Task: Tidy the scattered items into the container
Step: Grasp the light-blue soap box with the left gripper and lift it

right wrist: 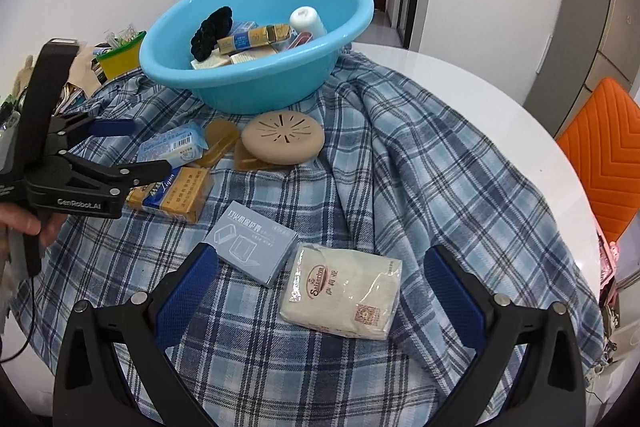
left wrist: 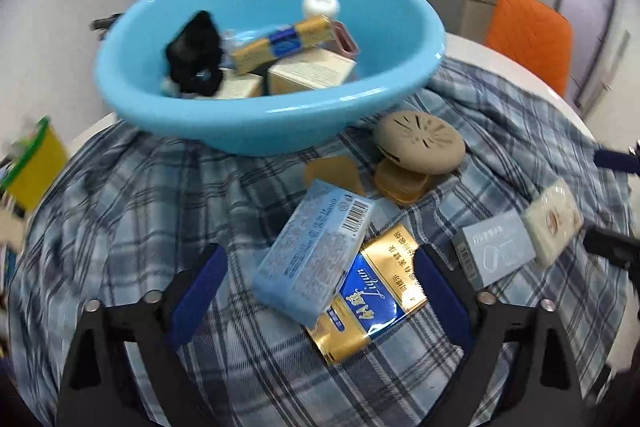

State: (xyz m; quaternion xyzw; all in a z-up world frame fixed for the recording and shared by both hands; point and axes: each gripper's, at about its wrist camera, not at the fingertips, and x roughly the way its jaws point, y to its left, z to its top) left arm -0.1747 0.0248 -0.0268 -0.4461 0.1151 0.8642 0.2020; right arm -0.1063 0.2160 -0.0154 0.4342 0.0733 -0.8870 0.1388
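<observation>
Underneath, plaid cloth (right wrist: 400, 155) drapes round white table (right wrist: 460, 75)

Basin (right wrist: 256, 83) sits on cloth (right wrist: 400, 167) at table's (right wrist: 460, 75) far edge, w/ boxes, a roll & a scrunchie in it. Just before it: round vented disc (right wrist: 283, 137). Left of disc, a soap box (right wrist: 172, 147) lies atop a carton (right wrist: 176, 195). Nearer the front edge: small box (right wrist: 252, 247), tissue pack (right wrist: 342, 293) touching its right side.
</observation>
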